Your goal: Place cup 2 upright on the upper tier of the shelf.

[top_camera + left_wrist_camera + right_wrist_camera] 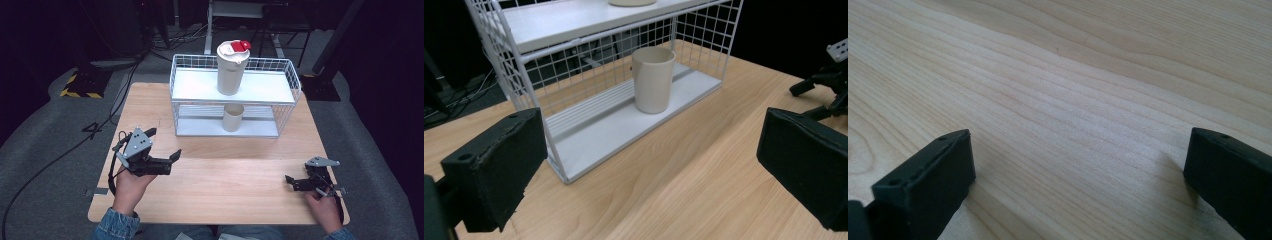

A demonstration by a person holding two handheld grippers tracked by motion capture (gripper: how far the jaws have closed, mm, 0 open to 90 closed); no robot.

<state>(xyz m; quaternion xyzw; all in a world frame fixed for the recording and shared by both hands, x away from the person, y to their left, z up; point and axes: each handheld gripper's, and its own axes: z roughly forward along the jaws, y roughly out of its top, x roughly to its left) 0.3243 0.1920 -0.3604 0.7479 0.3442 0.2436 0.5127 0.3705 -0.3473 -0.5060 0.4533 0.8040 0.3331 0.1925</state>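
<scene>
Down at the bottom of the high view, both hands rest near the front edge of the desk [215,195]. The left gripper [167,161], lower left of the frame, has its jaws spread wide with nothing between them, aimed toward the rack. The right gripper [292,182], lower right, sits low on the wood, jaws also apart and empty; in the right gripper view they frame bare wood grain.

Moving up the frame: the white wire rack [285,112] stands at the back of the desk. On its lower shelf, centre of the frame, stands the beige cup [652,80], upright, mouth up, long axis vertical, well apart from both grippers. In the left gripper view it sits upper centre, lined up between the open jaws.

So the reach looks to be the step in hand. To do it well, I'd say go in level through the open front, keep under the upper shelf, and close across the cup's middle.

Up top, a tall lidded tumbler [232,67] with a red flap stands upright on the upper shelf.
</scene>
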